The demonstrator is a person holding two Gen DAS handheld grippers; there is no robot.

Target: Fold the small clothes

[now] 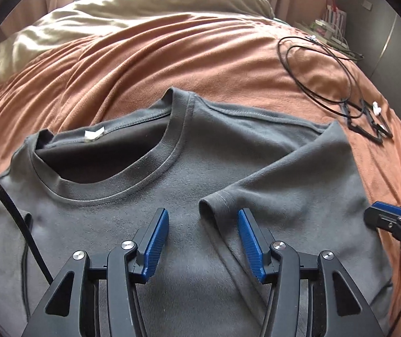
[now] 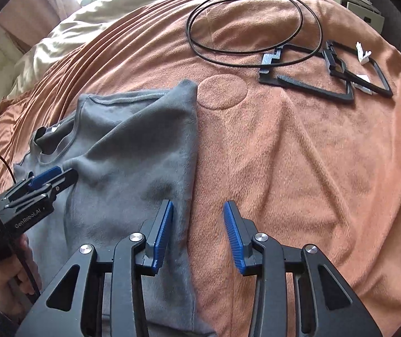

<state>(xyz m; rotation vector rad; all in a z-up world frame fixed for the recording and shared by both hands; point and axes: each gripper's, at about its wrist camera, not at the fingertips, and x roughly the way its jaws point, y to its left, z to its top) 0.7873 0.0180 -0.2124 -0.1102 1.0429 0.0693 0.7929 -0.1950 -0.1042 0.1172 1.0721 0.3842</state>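
Note:
A small grey T-shirt [image 1: 189,179] lies flat on an orange blanket, collar away from me, with its right sleeve [image 1: 256,185] folded inward over the chest. My left gripper [image 1: 203,216] is open and empty, hovering over the shirt's middle, the sleeve cuff between its blue fingers. My right gripper [image 2: 197,210] is open and empty over the shirt's [image 2: 133,151] folded right edge, one finger above the shirt, one above the blanket. The right gripper [image 1: 388,213] shows at the left wrist view's right edge, and the left gripper [image 2: 46,177] shows in the right wrist view.
The orange blanket [image 2: 298,154] covers the bed. A looped black cable [image 2: 245,25] and black plastic frames [image 2: 327,75] lie on it at the far right. A beige duvet [image 1: 116,14] is bunched at the bed's far end. A shelf [image 1: 332,28] stands beyond the bed.

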